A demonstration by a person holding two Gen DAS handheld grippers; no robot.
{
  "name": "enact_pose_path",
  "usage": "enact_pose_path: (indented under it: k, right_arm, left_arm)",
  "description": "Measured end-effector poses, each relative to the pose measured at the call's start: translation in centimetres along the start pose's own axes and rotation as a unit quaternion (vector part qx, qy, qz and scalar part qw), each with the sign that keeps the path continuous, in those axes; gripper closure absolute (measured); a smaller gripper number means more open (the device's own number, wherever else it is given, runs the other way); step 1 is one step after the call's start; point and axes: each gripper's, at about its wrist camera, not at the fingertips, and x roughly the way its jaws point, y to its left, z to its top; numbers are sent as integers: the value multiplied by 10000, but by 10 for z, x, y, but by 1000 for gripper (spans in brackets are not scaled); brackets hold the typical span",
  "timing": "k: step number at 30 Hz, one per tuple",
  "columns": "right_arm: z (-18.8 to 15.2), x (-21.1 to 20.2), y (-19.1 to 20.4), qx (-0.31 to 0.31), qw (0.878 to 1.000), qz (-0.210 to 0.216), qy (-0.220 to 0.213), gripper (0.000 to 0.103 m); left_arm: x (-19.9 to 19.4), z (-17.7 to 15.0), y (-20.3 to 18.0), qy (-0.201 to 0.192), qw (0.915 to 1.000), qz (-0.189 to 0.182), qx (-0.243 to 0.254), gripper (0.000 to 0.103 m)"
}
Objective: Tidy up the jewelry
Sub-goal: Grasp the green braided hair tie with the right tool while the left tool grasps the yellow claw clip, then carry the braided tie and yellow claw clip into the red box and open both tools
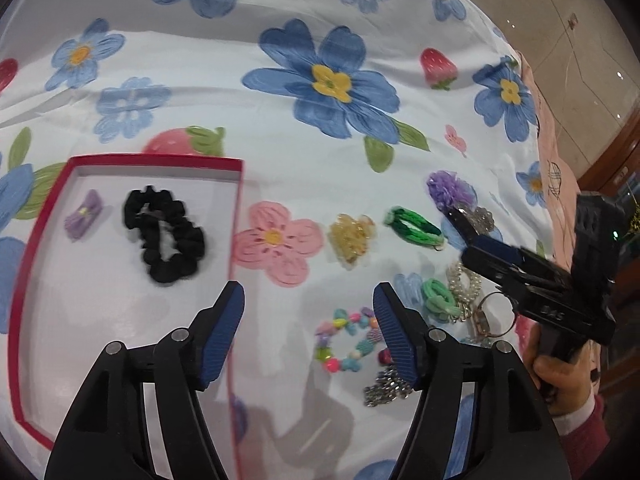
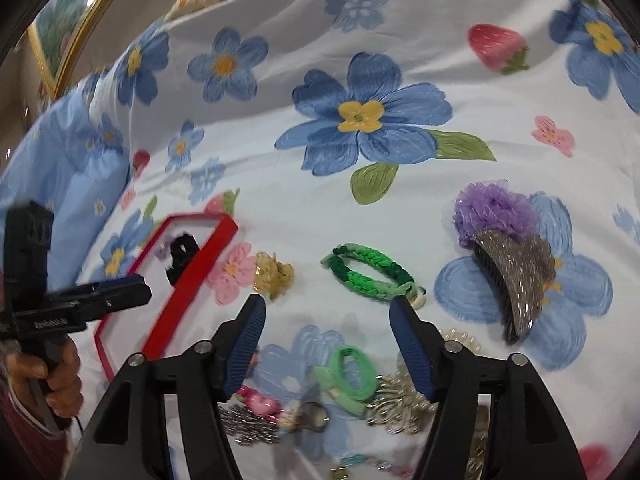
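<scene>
Both the left gripper (image 1: 308,312) and right gripper (image 2: 326,320) hang released above the cluttered jewelry (image 2: 344,376) beside the box (image 1: 236,216), so a plunge might snag tangled neighbours.

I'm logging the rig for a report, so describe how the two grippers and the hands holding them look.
Each gripper, left and right, has glossy black linkage arms with silver pivot pins and ribbed dark-blue finger pads. Seen from the other camera, the bodies are matte black, pistol-grip shaped, with faint embossed lettering and a green indicator light. Bare hands grip them; the sleeves are maroon.
</scene>
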Motion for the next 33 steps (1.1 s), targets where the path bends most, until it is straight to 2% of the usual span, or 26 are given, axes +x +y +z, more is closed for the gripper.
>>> enact_pose_path:
  k: [3,7,12,17,19,21,23,29,33]
  right_arm:
    - [7,12,-1,-428,9986,-202,216,36]
    - [14,29,-4,-836,9951,-230,485,36]
    - [16,51,-14,-937,9925,-154,768,36]
    - [17,58,-21,-885,9928,-94,807,38]
    - [18,60,-21,-892,9925,-81,828,43]
    - [16,63,-22,-911,9915,-100,922,56]
    - [15,65,-23,-973,9901,-195,994,65]
    - [13,60,-25,-904,9911,-309,927,83]
    - [11,49,-20,-804,9930,-312,806,85]
  left_arm:
    - [10,2,-9,62,10000,-16,59,35]
    - [29,8,-20,186,9998,-40,57,35]
    - [56,21,-33,276,9996,-26,70,35]
    - [87,32,-37,392,9991,107,-88,35]
    - [97,34,-37,426,9989,163,-142,35]
    - [104,35,-36,465,9985,247,-151,40]
    - [109,34,-36,508,9984,235,-105,69]
    - [98,30,-37,403,9989,205,95,70]
    - [77,26,-36,268,9995,48,154,70]
